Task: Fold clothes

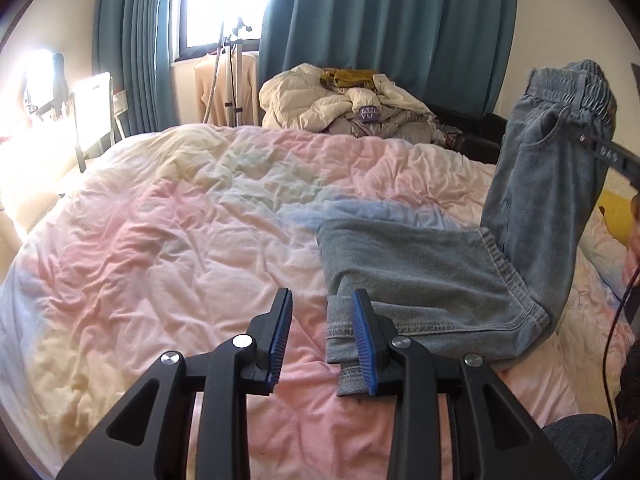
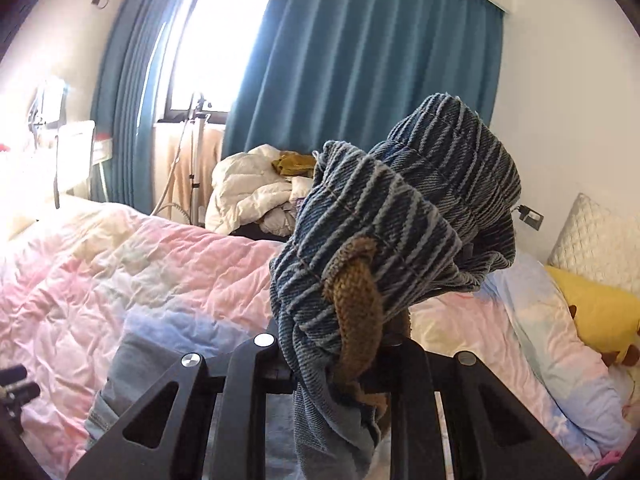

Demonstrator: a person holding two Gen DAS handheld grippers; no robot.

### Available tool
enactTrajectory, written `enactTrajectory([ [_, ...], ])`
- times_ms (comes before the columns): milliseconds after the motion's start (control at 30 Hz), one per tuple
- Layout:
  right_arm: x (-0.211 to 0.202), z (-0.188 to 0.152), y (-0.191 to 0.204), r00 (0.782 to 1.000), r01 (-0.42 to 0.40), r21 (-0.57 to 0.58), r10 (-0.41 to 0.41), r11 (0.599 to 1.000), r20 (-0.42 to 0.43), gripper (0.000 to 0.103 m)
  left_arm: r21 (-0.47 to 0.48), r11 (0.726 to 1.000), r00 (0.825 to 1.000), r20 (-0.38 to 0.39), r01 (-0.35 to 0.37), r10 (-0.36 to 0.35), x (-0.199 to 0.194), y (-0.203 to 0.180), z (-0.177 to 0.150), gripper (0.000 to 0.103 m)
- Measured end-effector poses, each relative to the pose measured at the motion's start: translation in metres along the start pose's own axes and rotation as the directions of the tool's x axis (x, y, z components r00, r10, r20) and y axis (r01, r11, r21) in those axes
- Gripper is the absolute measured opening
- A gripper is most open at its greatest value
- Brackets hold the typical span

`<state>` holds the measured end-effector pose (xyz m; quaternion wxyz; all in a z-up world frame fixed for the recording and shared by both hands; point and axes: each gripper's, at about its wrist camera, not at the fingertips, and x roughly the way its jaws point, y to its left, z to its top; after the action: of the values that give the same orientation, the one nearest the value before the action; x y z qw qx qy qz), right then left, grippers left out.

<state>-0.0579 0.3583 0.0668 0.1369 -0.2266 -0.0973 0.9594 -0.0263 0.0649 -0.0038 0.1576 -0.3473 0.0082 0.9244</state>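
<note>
Blue jeans (image 1: 420, 276) lie on the pink and pastel duvet (image 1: 180, 240), legs folded flat toward me. Their elastic waistband (image 1: 572, 88) is lifted high at the right, so the upper part hangs as a vertical sheet. My right gripper (image 1: 588, 140) is shut on that waistband. In the right wrist view the bunched waistband (image 2: 400, 208) and a brown drawstring (image 2: 358, 312) drape over the right gripper (image 2: 344, 344) and hide its fingertips. My left gripper (image 1: 322, 294) hovers above the leg hems (image 1: 340, 344), open, with nothing between its blue pads (image 1: 280, 332).
A heap of cream bedding and clothes (image 1: 340, 100) sits at the far side of the bed, before teal curtains (image 1: 380, 20). A garment stand (image 1: 232, 72) is by the window, a white chair (image 1: 94, 112) at left. A yellow pillow (image 2: 600, 304) lies at right.
</note>
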Motion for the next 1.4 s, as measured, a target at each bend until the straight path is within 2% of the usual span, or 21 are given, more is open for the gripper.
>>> enactTrajectory([
  [133, -0.014, -0.016, 0.061, 1.0, -0.027, -0.155, 0.026, 0.988, -0.009, 0.018, -0.035, 0.999, 0.998, 0.063, 0.028, -0.025, -0.024, 0.02, 0.015, 0.031],
  [200, -0.013, -0.028, 0.091, 0.998, -0.053, -0.223, 0.045, 0.973, -0.04, 0.017, -0.056, 0.998, 0.996, 0.08, 0.041, -0.037, -0.03, 0.03, 0.019, 0.031],
  [333, -0.006, -0.06, 0.155, 0.99, -0.11, -0.372, 0.066, 0.922, -0.127, 0.017, -0.118, 0.991, 0.995, 0.084, 0.066, -0.056, -0.03, 0.052, 0.022, 0.031],
  [400, -0.002, -0.081, 0.186, 0.976, -0.17, -0.451, 0.088, 0.876, -0.199, 0.017, -0.158, 0.984, 0.994, 0.071, 0.089, -0.078, -0.026, 0.063, 0.021, 0.031],
  [467, 0.002, -0.105, 0.216, 0.953, -0.24, -0.536, 0.092, 0.809, -0.288, 0.017, -0.192, 0.977, 0.995, 0.051, 0.096, -0.088, -0.022, 0.07, 0.019, 0.031],
  [533, -0.006, -0.132, 0.236, 0.954, -0.235, -0.636, 0.048, 0.735, -0.297, 0.017, -0.214, 0.969, 0.992, 0.051, 0.12, -0.112, -0.021, 0.074, 0.018, 0.033],
  [600, -0.004, -0.143, 0.248, 0.961, -0.212, -0.694, 0.019, 0.688, -0.274, 0.017, -0.231, 0.958, 0.986, 0.042, 0.169, -0.163, -0.017, 0.076, 0.015, 0.038],
  [667, -0.002, -0.141, 0.243, 0.956, -0.232, -0.664, 0.041, 0.711, -0.291, 0.017, -0.249, 0.945, 0.977, 0.035, 0.214, -0.212, -0.01, 0.077, 0.013, 0.041],
  [800, 0.001, -0.128, 0.23, 0.94, -0.283, -0.574, 0.104, 0.768, -0.325, 0.019, -0.26, 0.936, 0.971, 0.018, 0.235, -0.239, 0.002, 0.076, 0.008, 0.042],
  [900, -0.002, -0.124, 0.229, 0.93, -0.309, -0.548, 0.126, 0.777, -0.345, 0.021, -0.282, 0.923, 0.962, -0.004, 0.262, -0.274, 0.011, 0.076, 0.004, 0.043],
  [1000, -0.004, -0.121, 0.225, 0.916, -0.336, -0.517, 0.146, 0.787, -0.373, 0.022, -0.284, 0.923, 0.96, -0.024, 0.261, -0.279, 0.019, 0.074, 0.0, 0.045],
  [1067, -0.007, -0.118, 0.22, 0.905, -0.354, -0.485, 0.162, 0.8, -0.394, 0.022, -0.28, 0.918, 0.953, -0.034, 0.281, -0.302, 0.022, 0.072, -0.003, 0.046],
  [1100, -0.008, -0.117, 0.217, 0.899, -0.363, -0.468, 0.171, 0.805, -0.404, 0.025, -0.278, 0.915, 0.949, -0.037, 0.291, -0.313, 0.024, 0.071, -0.004, 0.048],
  [1167, -0.017, -0.112, 0.208, 0.869, -0.427, -0.408, 0.241, 0.807, -0.432, 0.039, -0.276, 0.915, 0.951, -0.012, 0.295, -0.31, 0.022, 0.069, -0.007, 0.056],
  [1233, -0.034, -0.106, 0.198, 0.844, -0.482, -0.36, 0.313, 0.799, -0.436, 0.064, -0.268, 0.911, 0.947, 0.014, 0.314, -0.322, 0.021, 0.066, -0.009, 0.076],
  [1333, -0.056, -0.098, 0.179, 0.81, -0.543, -0.276, 0.408, 0.793, -0.42, 0.068, -0.261, 0.894, 0.927, 0.003, 0.363, -0.376, 0.028, 0.056, -0.013, 0.08],
  [1400, -0.064, -0.092, 0.162, 0.811, -0.543, -0.209, 0.445, 0.813, -0.379, 0.068, -0.262, 0.885, 0.917, -0.006, 0.384, -0.399, 0.035, 0.047, -0.019, 0.081],
])
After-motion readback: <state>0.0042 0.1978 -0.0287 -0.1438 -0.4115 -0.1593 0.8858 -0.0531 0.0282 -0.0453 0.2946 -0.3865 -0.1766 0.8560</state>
